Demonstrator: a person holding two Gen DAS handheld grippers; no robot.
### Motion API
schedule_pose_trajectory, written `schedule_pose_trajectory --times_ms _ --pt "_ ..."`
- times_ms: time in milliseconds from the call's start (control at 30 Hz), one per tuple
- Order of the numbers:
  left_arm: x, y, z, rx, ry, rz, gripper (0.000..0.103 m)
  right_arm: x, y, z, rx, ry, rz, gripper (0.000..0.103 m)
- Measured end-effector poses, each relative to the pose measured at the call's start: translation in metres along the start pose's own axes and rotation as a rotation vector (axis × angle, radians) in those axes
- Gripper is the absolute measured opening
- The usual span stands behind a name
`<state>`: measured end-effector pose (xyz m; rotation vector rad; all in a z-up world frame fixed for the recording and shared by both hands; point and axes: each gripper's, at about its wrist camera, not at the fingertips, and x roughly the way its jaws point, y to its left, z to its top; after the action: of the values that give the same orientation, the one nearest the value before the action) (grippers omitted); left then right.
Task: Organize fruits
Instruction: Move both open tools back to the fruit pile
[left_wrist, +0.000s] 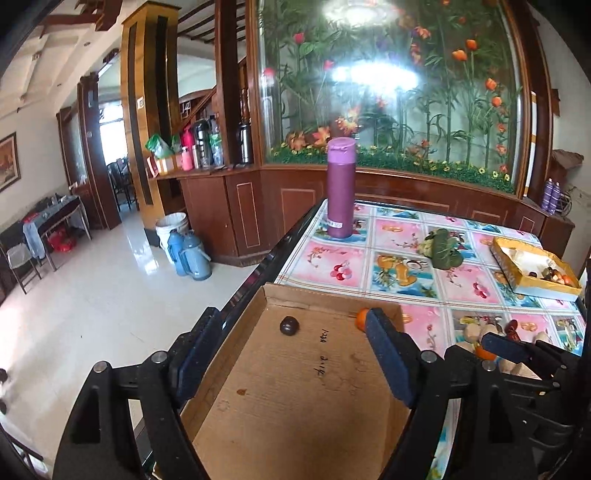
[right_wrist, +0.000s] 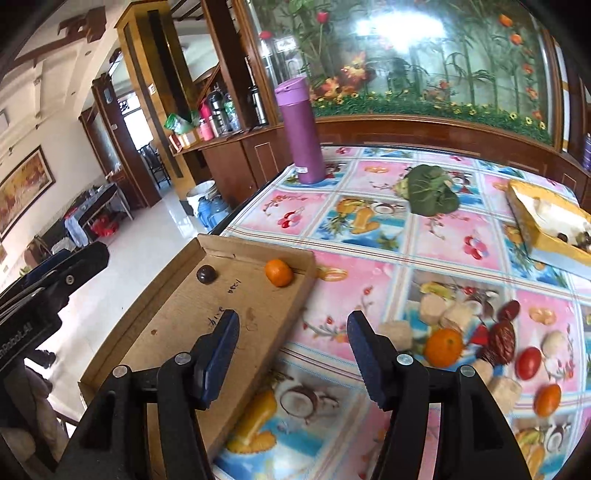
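Both tongs, left tongs (left_wrist: 291, 354) and right tongs (right_wrist: 293, 354), stand apart and empty. In the shallow cardboard tray (right_wrist: 173, 332) at the desk (right_wrist: 369, 229) edge lie a small orange (right_wrist: 279, 272) by the far wall and a dark round fruit (right_wrist: 206, 274). More fruit (right_wrist: 443, 347) lies loose on the bright cloth to the right. Handwriting on the tray floor is unreadable.

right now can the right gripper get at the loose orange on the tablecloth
Probably yes. The right gripper is open and empty, and the orange lies just to its right on the tablecloth. Pale blocks and dates crowd it, so a finger could nudge them.
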<state>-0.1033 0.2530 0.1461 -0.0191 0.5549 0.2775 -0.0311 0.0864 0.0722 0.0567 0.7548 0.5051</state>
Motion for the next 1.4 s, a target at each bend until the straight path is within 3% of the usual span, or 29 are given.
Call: schedule_pose_trajectory --times_ms 600,1400 --pt "-0.023 -0.065 -0.003 0.106 -0.012 -0.041 0.083 -0.054 -0.062 -0.029 0.093 -0.062 -0.045 0.069" --pt "0.042 -0.148 -0.021 0.227 0.134 -0.106 0.083 -0.056 -0.168 -0.042 0.218 -0.020 -0.150 0.069"
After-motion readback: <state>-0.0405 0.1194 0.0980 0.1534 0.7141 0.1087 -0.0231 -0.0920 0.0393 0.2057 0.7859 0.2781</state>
